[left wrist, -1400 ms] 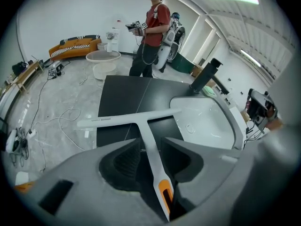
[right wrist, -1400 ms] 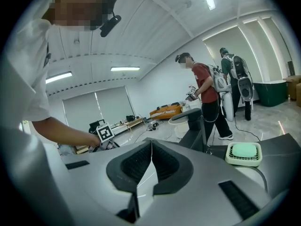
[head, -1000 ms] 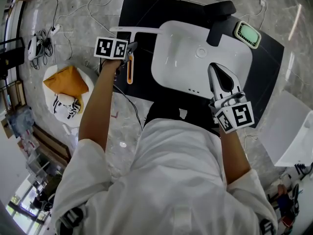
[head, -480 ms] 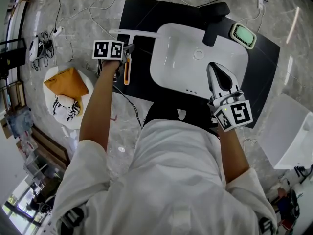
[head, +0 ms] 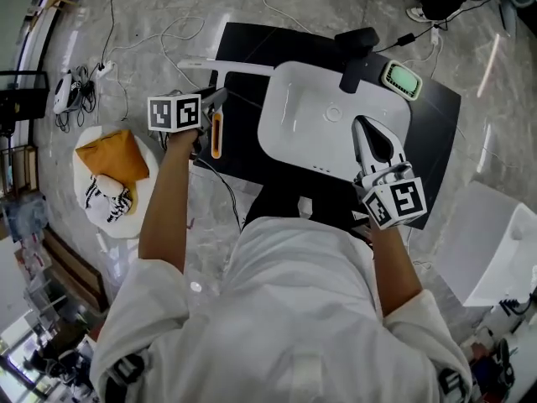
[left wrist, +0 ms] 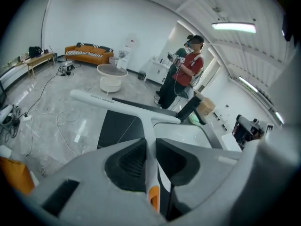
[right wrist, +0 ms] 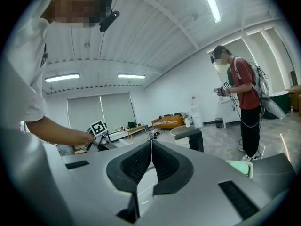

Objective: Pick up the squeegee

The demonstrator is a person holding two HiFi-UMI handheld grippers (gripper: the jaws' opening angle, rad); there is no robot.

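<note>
The squeegee sat by its stem between the pads of the left hand-held gripper, just left of the white basin. We noted two changes against the earlier head views. The left jaws, previously wider, were closing and pressed the stem from both sides. The left hand had also risen, and the blade no longer lay flat beside the basin's far left corner but stood tilted. We judged that the squeegee had come clear of the black surface, so the pick-up was essentially done; only a steady hold remained to confirm. The right hand-held gripper hung over the basin's near right part with its jaws together and nothing between them.

The black surface carried the basin, a black faucet at the basin's far edge, and a green item to the basin's far right. Marble floor surrounded it, with loose cables and an orange bag well left of the basin. Beyond the basin, the left gripper view showed an orange sofa and a person in a red shirt.
</note>
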